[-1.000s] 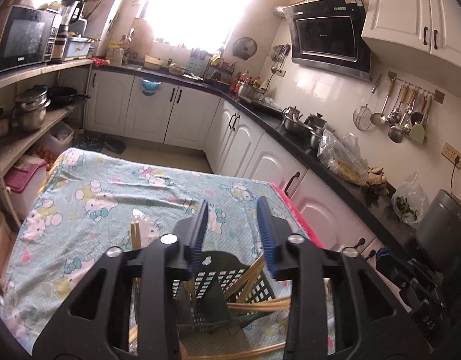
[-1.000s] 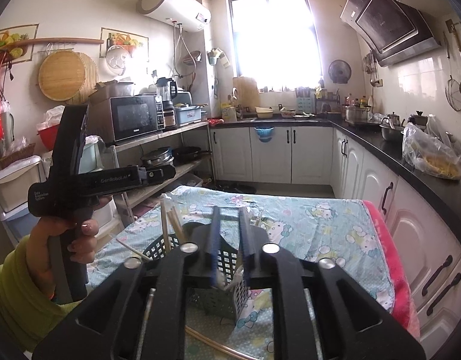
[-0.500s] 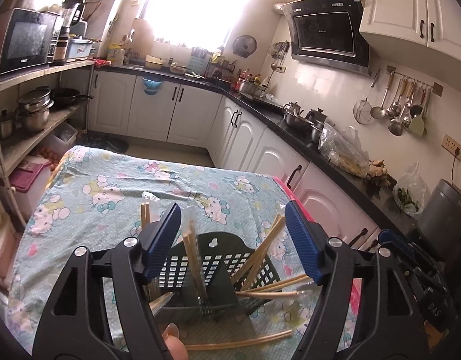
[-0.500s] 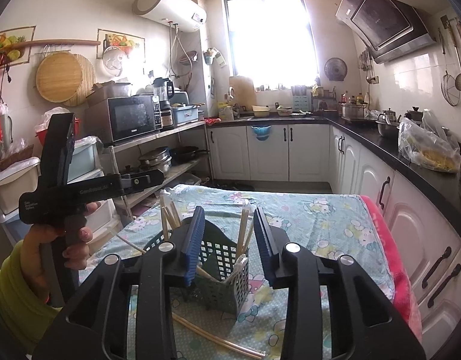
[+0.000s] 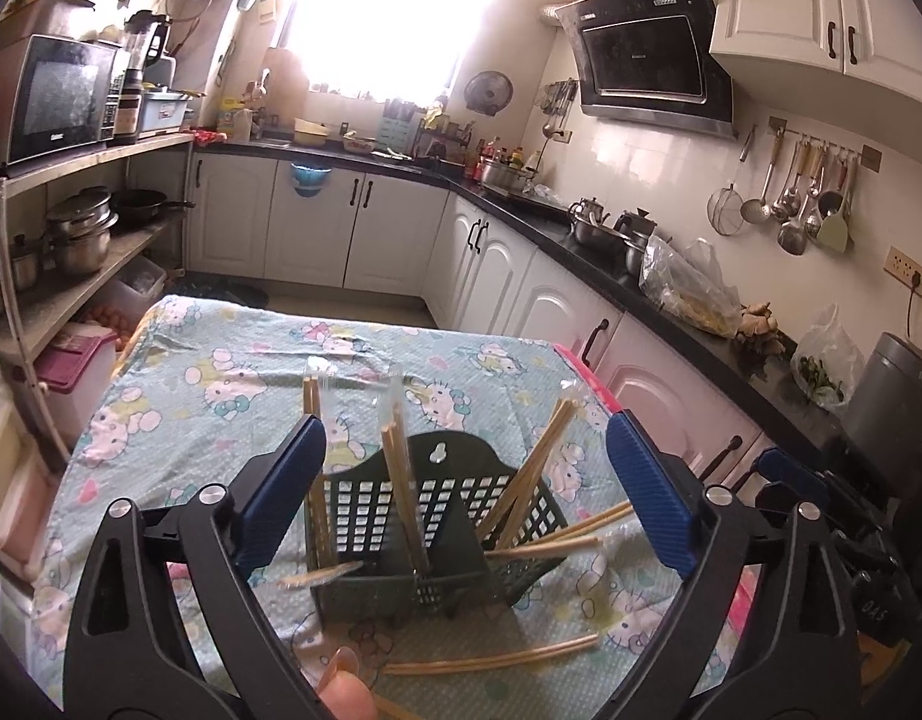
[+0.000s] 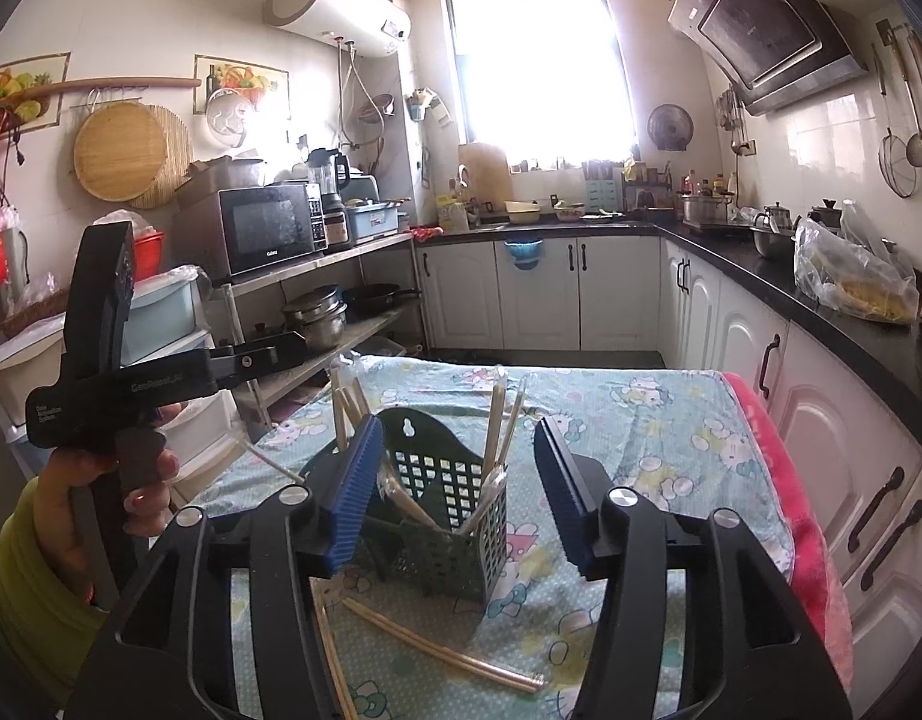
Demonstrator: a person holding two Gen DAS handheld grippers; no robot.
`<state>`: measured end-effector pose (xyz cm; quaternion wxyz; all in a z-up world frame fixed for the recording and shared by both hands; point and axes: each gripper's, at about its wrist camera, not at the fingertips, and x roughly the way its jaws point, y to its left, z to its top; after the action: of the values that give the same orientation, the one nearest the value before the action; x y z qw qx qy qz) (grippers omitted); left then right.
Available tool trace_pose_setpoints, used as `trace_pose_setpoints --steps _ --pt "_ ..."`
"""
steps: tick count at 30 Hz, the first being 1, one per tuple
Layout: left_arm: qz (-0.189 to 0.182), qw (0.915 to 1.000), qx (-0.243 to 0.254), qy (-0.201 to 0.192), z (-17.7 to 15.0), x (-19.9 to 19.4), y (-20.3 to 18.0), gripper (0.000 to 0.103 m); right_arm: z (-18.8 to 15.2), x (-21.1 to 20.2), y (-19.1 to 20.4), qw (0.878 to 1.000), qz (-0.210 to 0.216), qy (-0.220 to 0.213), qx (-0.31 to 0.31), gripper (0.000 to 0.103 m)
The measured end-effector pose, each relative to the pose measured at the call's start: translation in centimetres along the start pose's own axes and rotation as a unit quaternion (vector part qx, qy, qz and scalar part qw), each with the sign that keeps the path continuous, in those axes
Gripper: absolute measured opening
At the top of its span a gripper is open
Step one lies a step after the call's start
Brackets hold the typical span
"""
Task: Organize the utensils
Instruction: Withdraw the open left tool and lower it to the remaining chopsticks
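Dark green perforated utensil basket [image 5: 437, 546] stands upright on the cartoon-print tablecloth [image 5: 221, 384], tall back panel with a keyhole hanger slot, divider splitting it into compartments. Several pairs of wooden chopsticks in clear sleeves [image 5: 401, 480] stand in it, leaning outward at different angles. More loose chopsticks [image 6: 443, 651] lie flat on the cloth just in front of the basket.

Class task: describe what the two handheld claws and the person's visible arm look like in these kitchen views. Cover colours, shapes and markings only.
Each claw, left claw and right claw, has a black, angular plastic frame with triangular cut-outs and silver screw heads. The fingers carry blue ribbed pads. In the right wrist view the left claw's black pistol-style handle bears small white lettering, too small to read. The person's sleeve is yellow-green.
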<state>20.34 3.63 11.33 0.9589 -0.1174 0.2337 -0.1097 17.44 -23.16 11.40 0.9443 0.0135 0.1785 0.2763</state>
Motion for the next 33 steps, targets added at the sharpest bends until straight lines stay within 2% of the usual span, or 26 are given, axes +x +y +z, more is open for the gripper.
trace_pose_setpoints --steps 6,33 --pt "0.001 0.9999 -0.003 0.010 -1.4 -0.6 0.3 0.092 -1.0 -0.2 0.0 1.000 0.000 0.012 0.007 0.054" --pt "0.008 0.9992 -0.028 0.026 -5.9 -3.9 1.9 0.092 -5.5 -0.7 0.3 0.998 -0.004 0.064 0.023 0.054"
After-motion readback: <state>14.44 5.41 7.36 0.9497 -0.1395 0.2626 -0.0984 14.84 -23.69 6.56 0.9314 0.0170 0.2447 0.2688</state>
